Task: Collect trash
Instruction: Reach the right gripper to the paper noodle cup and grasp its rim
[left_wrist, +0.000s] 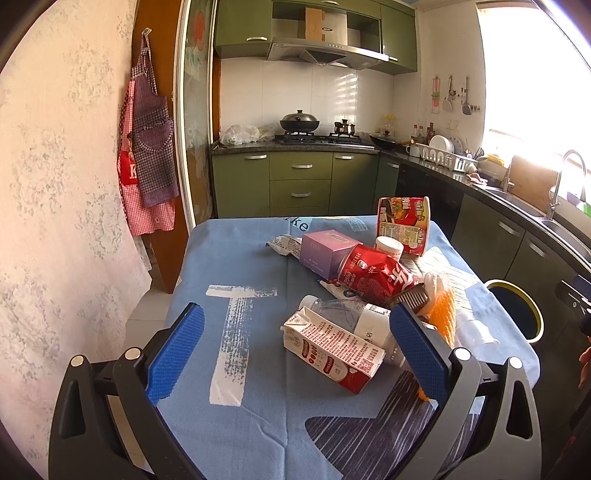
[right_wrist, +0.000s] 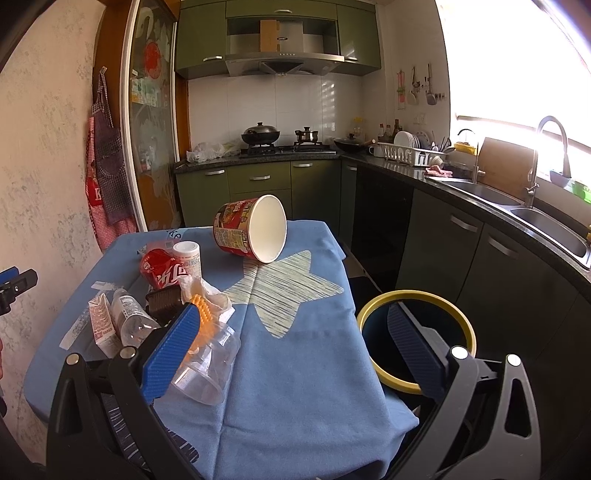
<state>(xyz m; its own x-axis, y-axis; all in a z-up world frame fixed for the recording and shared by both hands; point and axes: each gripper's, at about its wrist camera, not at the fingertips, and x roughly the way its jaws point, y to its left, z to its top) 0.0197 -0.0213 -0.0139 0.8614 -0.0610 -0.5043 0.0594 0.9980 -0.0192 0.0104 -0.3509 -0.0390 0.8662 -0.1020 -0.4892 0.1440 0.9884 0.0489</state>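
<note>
Though near the milk carton (left_wrist: 332, 350), both hand-held grippers (left_wrist: 295, 343) (right_wrist: 291, 339) spread wide, empty.

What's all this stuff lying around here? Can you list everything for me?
milk carton: 1, white and red, lying at table front
plastic bottle: 1, clear, behind carton
cola can: 1, red, crushed, mid-table
box: 1, purple, beside can
noodle cup: 1, red, tipped, far edge
plastic cup: 1, clear, on its side
trash bin: 1, yellow-rimmed, beside table
tablecloth: 1, blue
left gripper: jaws open
right gripper: jaws open
</note>
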